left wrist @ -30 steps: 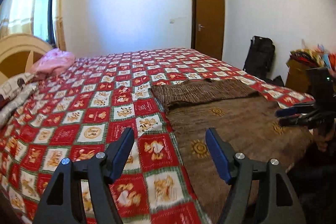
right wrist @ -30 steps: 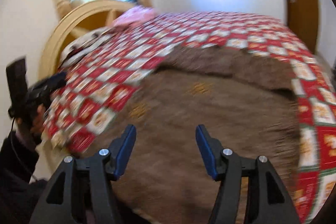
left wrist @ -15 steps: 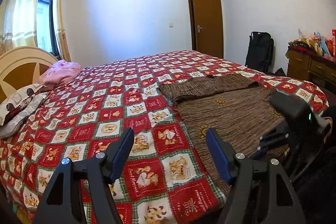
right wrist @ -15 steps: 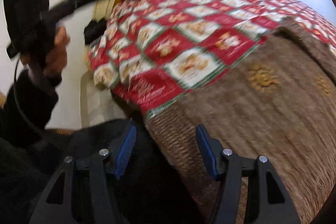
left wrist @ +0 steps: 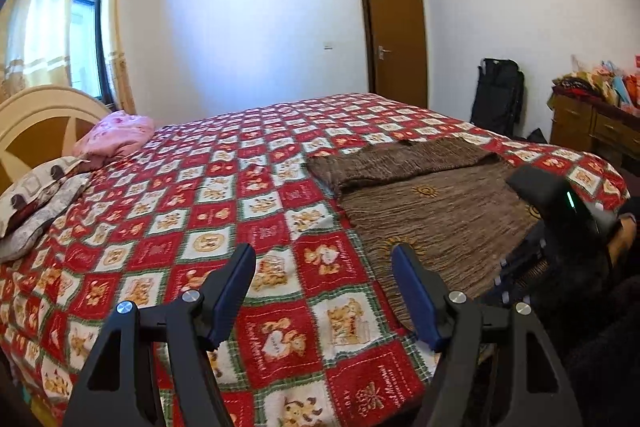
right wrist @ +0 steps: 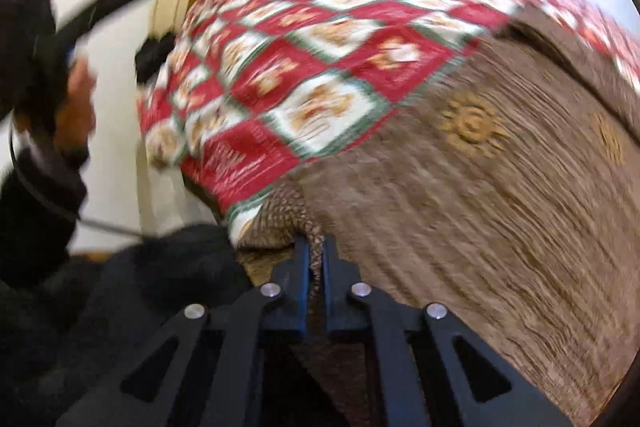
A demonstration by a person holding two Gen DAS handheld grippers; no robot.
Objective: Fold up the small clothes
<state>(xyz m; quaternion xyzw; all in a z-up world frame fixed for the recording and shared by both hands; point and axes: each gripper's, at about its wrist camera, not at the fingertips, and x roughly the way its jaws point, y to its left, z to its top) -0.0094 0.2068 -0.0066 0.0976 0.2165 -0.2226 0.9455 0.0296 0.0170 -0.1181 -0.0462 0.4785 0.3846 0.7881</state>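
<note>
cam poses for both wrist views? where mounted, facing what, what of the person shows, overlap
Left wrist: on left gripper, facing across the bed toward the door; open fingers and the right hand's device show.
Right wrist: on right gripper, tilted down at the bed edge, shut on the brown garment; left hand, dark sleeve show.
Shared: garment, bedspread, headboard, pillows.

The right gripper, having been swinging down to the bed's near edge, is now pinching the brown garment at its near corner, jaws no longer apart.
</note>
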